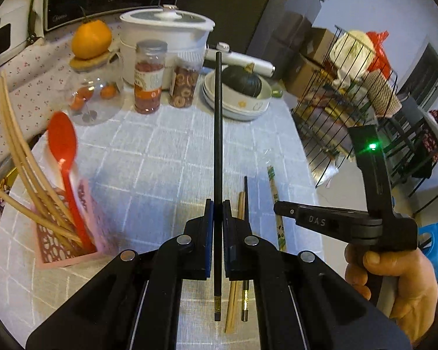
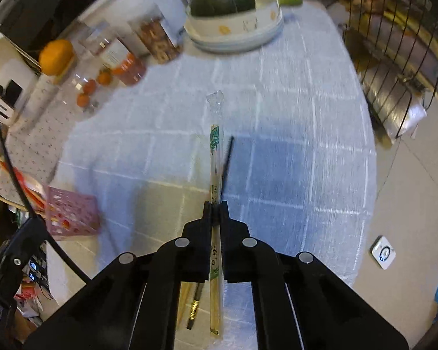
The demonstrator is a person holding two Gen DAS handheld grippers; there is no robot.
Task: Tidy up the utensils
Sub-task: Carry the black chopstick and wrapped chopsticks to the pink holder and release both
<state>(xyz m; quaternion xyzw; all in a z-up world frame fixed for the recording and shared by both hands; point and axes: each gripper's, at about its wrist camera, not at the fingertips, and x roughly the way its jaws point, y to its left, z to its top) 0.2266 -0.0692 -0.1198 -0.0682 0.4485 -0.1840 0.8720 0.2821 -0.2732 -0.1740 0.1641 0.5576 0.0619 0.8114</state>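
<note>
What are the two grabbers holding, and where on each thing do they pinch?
The left gripper pinches a black chopstick near its thick, gold-banded end. The right gripper pinches wrapped chopsticks around the middle of the packet.

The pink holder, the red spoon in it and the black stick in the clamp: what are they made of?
The pink holder looks like matte moulded plastic, its walls pierced with cut-out holes. The red spoon seems glossy plastic: a bright highlight sits on its neck. The black chopstick gripped by the left gripper could be lacquered wood or plastic, smooth and dark, with a gold, metal-looking band near its end.
</note>
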